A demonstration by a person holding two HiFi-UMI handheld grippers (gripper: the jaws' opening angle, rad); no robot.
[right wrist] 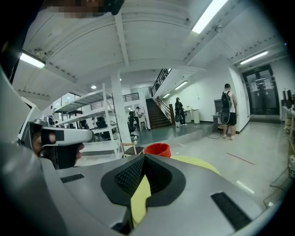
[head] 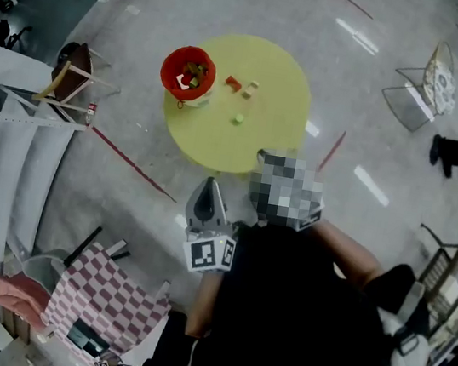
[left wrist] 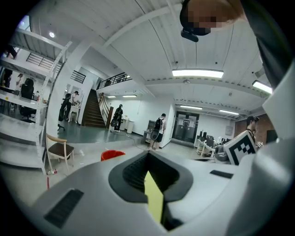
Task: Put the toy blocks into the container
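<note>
Head view, with both gripper views. The left gripper point(left wrist: 148, 161) and right gripper point(right wrist: 143, 162) are held low in the frame, well apart from the yellow round tabletop point(head: 261, 144). Each has its fingers pressed together on nothing.

Three toy blocks lie loose on the tabletop. A red block point(head: 233, 82) and a beige block point(head: 250, 89) lie just beside each other, and a green block point(head: 238, 119) lies lower in the frame. The red container point(head: 171, 57) stands at the tabletop's upper-left edge and already holds some blocks.

Likely hazards:
- Fingers brought down unspread would push a block instead of straddling it, perhaps off the tabletop.
- A pinch at the red block may catch or knock its beige neighbour.
- A careless release could nudge the container over the edge, since it stands so near it.
</note>
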